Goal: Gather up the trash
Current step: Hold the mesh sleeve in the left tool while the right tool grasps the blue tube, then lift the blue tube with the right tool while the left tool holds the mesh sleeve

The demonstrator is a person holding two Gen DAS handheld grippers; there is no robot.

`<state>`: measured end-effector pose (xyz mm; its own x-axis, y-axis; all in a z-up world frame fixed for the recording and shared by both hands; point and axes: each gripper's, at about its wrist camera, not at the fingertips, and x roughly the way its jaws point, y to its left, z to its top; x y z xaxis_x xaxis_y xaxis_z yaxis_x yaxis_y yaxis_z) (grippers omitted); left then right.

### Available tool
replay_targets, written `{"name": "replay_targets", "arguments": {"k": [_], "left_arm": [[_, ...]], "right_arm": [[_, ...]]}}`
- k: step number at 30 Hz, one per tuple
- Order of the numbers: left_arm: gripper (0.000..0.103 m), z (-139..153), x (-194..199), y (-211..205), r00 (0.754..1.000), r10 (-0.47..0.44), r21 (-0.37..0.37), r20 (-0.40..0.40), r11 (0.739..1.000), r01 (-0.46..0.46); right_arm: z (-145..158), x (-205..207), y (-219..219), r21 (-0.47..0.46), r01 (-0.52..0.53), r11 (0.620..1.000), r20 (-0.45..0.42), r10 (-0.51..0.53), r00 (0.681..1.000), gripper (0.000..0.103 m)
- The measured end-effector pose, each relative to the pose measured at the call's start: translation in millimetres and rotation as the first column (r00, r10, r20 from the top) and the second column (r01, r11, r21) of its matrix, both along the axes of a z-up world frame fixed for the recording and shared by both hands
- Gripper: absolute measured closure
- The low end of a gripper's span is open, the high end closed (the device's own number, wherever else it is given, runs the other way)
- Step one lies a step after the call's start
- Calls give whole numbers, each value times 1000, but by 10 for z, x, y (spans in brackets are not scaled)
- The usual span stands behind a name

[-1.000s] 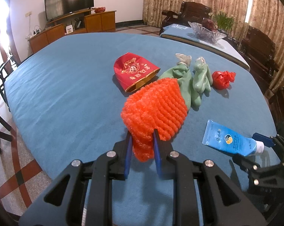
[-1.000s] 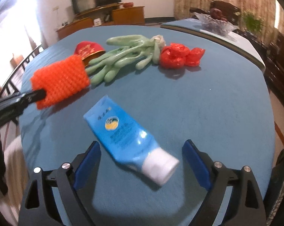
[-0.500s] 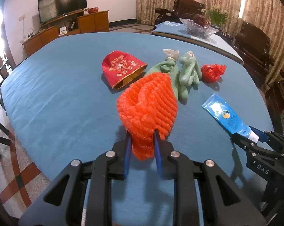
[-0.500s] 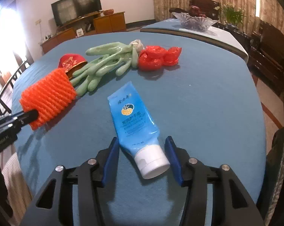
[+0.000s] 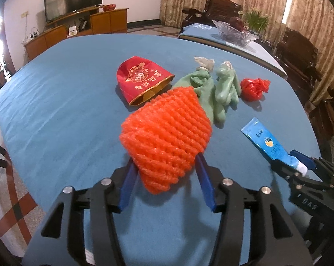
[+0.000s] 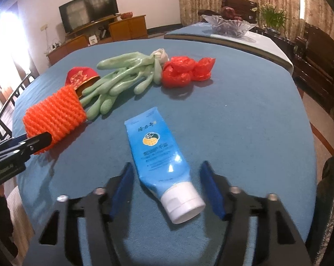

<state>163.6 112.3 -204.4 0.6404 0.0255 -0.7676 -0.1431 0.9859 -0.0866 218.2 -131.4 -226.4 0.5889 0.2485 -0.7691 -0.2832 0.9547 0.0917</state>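
We have both grippers down among the trash, though no bin or bag shows in either view, so we judge nothing is collected yet. Our left gripper (image 5: 166, 186) stands wide, its jaws either side of the near end of the orange foam net (image 5: 167, 139), which lies on the blue table (image 5: 56, 115) and reaches ahead of the fingers; we see no squeeze on it. Our right gripper (image 6: 167, 188) is wide too, straddling the cap end of the blue tube (image 6: 159, 153), with a clear gap on each side. Ahead of the left gripper, past the net, lie the red pouch (image 5: 142, 82), the green gloves (image 5: 220, 88) and, further right, the crumpled red bag (image 5: 253, 88), all untouched. So every piece is left to gather, we reckon
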Motion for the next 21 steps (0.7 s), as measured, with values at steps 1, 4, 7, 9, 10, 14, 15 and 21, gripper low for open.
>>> {"name": "replay_targets", "arguments": {"k": [1, 4, 7, 9, 10, 14, 15, 21], "left_arm": [[61, -1, 15, 8, 1000, 3, -3, 1, 1000, -3], [79, 50, 28, 26, 1000, 6, -19, 19, 1000, -5], [82, 147, -6, -13, 999, -2, -8, 50, 1000, 3], [82, 213, -35, -46, 998, -8, -13, 66, 1000, 9], [82, 244, -51, -69, 997, -11, -12, 73, 1000, 12], [82, 374, -109, -203, 994, -40, 12, 104, 999, 39], [82, 421, -125, -251, 992, -50, 21, 115, 999, 48], [82, 523, -167, -436, 985, -91, 44, 147, 995, 86]], "right_arm": [[6, 2, -15, 8, 2, 1000, -1, -2, 1000, 55], [33, -3, -43, 22, 9, 1000, -4, -9, 1000, 55], [90, -36, -78, 38, 26, 999, 8, -26, 1000, 56], [136, -50, -105, 52, 32, 998, 12, -33, 999, 56], [168, -64, -119, 57, 35, 998, 16, -36, 999, 56], [299, -113, -168, 61, 37, 997, 32, -39, 999, 56], [322, -122, -179, 63, 38, 997, 36, -40, 999, 56], [404, -107, -314, 97, 72, 993, 26, -75, 997, 61]]}}
